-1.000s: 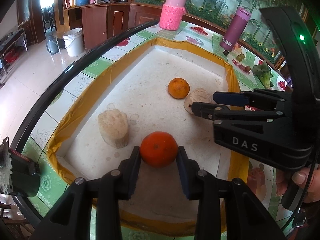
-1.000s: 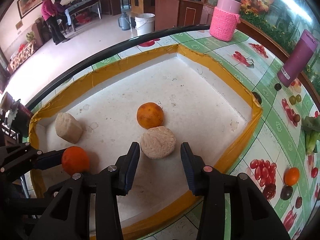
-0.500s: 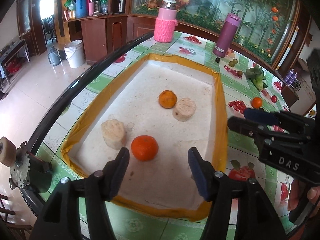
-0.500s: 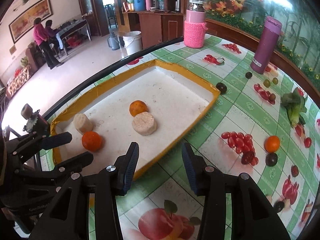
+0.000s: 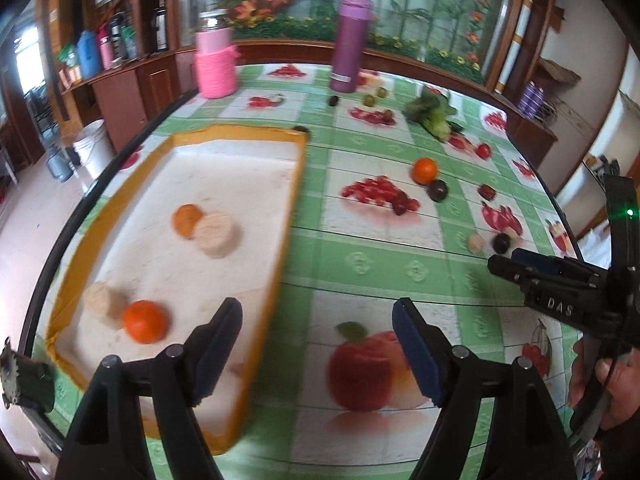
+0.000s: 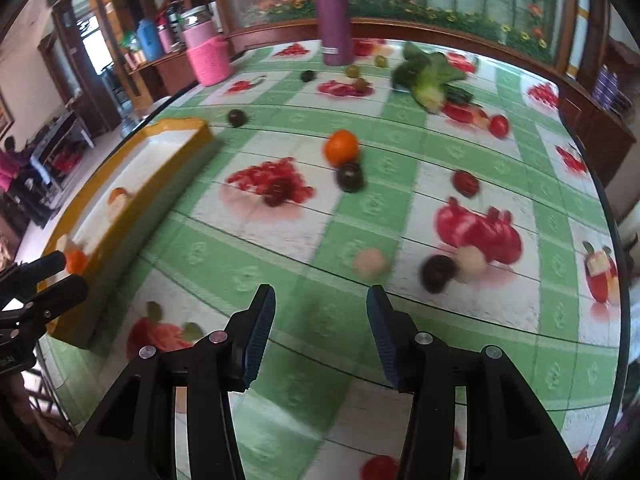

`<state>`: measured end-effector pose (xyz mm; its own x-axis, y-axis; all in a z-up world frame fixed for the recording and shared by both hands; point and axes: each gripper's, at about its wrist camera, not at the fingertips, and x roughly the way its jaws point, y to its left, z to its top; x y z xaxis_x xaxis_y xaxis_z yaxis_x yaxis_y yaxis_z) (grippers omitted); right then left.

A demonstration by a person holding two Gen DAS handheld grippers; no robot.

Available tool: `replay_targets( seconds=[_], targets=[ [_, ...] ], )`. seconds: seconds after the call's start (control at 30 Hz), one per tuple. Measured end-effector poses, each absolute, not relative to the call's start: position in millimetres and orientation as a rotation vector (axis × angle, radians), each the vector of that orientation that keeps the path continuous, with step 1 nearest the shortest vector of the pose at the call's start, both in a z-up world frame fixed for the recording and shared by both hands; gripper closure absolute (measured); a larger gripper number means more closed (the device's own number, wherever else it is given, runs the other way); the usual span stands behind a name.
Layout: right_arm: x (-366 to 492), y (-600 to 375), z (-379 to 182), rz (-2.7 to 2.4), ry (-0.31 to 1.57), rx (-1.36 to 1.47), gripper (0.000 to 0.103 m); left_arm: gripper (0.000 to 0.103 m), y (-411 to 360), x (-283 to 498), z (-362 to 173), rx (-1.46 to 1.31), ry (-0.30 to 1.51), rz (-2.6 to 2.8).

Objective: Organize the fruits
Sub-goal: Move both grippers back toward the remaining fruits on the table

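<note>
A yellow-rimmed white tray [image 5: 294, 184] holds two oranges [image 5: 145, 321] [image 5: 186, 220] and two pale round cakes [image 5: 216, 234] [image 5: 101, 299]. My left gripper [image 5: 318, 330] is open and empty, raised over the tray's right rim. My right gripper [image 6: 320, 312] is open and empty above the fruit-print tablecloth. On the cloth lie a loose orange [image 6: 341, 147], a dark round fruit [image 6: 349, 176] beside it, a pale ball [image 6: 371, 263], and another dark fruit [image 6: 439, 271] touching a second pale ball [image 6: 472, 264]. The right gripper also shows in the left wrist view [image 5: 520, 266].
A purple flask [image 6: 335, 12] and a pink knit-covered jar [image 6: 208, 54] stand at the table's far side. A leafy green vegetable [image 6: 426, 76] and several small fruits lie near them. A small red fruit [image 6: 465, 183] lies to the right. The table's dark edge runs along the left.
My left gripper opened, let go of the orange in the tray, and pulled back and right. My right gripper swung right, away from the tray, over the tablecloth.
</note>
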<state>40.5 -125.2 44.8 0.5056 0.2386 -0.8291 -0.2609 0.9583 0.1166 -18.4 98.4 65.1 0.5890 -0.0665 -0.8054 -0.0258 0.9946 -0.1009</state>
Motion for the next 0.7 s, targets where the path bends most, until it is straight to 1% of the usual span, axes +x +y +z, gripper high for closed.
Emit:
replay_targets(
  seconds=[0.07,0.23,0.57,0.6,0.63,0.7],
  targets=[
    [43,-151,39,0.255,1.004,0.004,0.055,0.020,82,-12,63,-0.081,0.955,-0.050],
    [52,-183,26,0.232,1.020,0.067,0.055,0.020,49,-2,55,-0.046,0.988,-0.097],
    [74,-159,19,0.349,0.962,0.015,0.055,0.020,24,15,45,-0.026,1.034,-0.107],
    [75,-157,19,0.353,0.958,-0.001,0.059,0.020,22,17,44,-0.025,1.037,-0.106],
    [76,-154,18,0.351,0.955,-0.022,0.070,0.020,21,19,44,-0.022,1.039,-0.106],
    [77,-156,18,0.337,0.947,-0.045,0.078,0.020,16,24,43,-0.017,1.040,-0.114]
  ],
)
